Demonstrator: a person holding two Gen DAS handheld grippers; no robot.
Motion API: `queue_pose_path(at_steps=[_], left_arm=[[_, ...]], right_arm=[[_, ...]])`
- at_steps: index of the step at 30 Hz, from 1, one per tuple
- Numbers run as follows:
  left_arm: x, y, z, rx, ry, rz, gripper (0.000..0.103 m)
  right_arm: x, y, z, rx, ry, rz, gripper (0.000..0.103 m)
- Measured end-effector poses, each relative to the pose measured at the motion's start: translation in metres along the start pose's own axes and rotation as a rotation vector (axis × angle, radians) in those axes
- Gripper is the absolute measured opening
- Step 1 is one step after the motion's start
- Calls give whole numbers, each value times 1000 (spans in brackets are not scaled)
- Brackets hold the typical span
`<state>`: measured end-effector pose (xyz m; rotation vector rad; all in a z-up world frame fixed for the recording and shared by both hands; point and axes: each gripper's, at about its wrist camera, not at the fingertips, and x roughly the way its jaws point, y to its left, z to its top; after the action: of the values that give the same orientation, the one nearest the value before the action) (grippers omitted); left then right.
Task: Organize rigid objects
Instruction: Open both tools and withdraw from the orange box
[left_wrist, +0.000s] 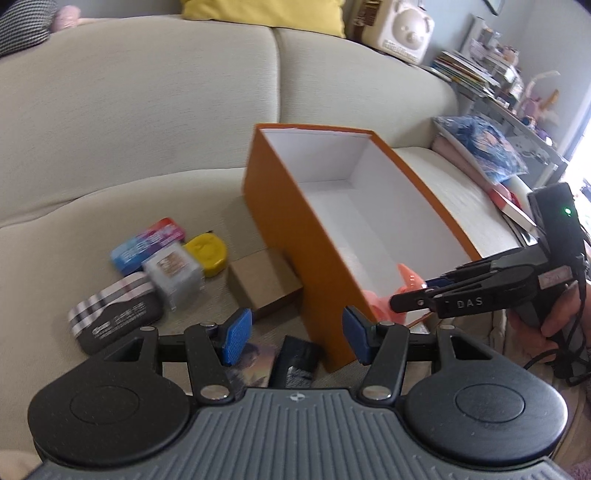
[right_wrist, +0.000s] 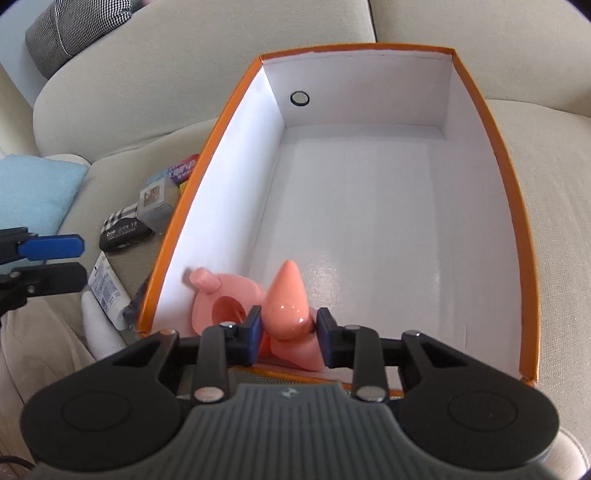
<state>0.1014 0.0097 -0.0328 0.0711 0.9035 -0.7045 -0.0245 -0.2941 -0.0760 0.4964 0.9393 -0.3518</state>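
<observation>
An orange box (left_wrist: 280, 206) with a white inside stands open on the beige sofa; its rim (right_wrist: 513, 206) fills the right wrist view. A pink plastic toy (right_wrist: 284, 302) lies in its near left corner, just showing over the wall (left_wrist: 373, 299). My right gripper (right_wrist: 288, 332) reaches into the box, its blue pads pressed on both sides of the toy's cone; from the left it is seen side-on (left_wrist: 410, 295). My left gripper (left_wrist: 295, 332) hangs open and empty over the seat by the box's near corner, and enters the right wrist view at the left edge (right_wrist: 55, 262).
Left of the box lie a blue-red pack (left_wrist: 147, 240), a yellow round piece (left_wrist: 208, 251), a grey cube (left_wrist: 173, 273), a plaid-and-black case (left_wrist: 114, 314), a brown carton (left_wrist: 262, 284), a black tube (left_wrist: 295, 363) and a white tube (right_wrist: 105, 288). Folded cloth (left_wrist: 480, 151) lies right.
</observation>
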Motion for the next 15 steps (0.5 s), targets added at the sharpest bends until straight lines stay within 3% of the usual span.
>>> queue_pose_path(at_steps=[4,6,11,15], left_arm=[[-15,10,-3,-48,-11,53,67],[-25,16,-5,-64,-14,65,67],[-40,25,-16,-79,27,110,66],[-41,31,-26,-104,61,121,64]], right_arm=[[-6,4,-2,-17,-17,-28,35],[-16,8,-3,-26,-46,-48,45],[-53,31,-6,-16,-159,-89,45],[-70,64,-6,-24,-210,-5,44]])
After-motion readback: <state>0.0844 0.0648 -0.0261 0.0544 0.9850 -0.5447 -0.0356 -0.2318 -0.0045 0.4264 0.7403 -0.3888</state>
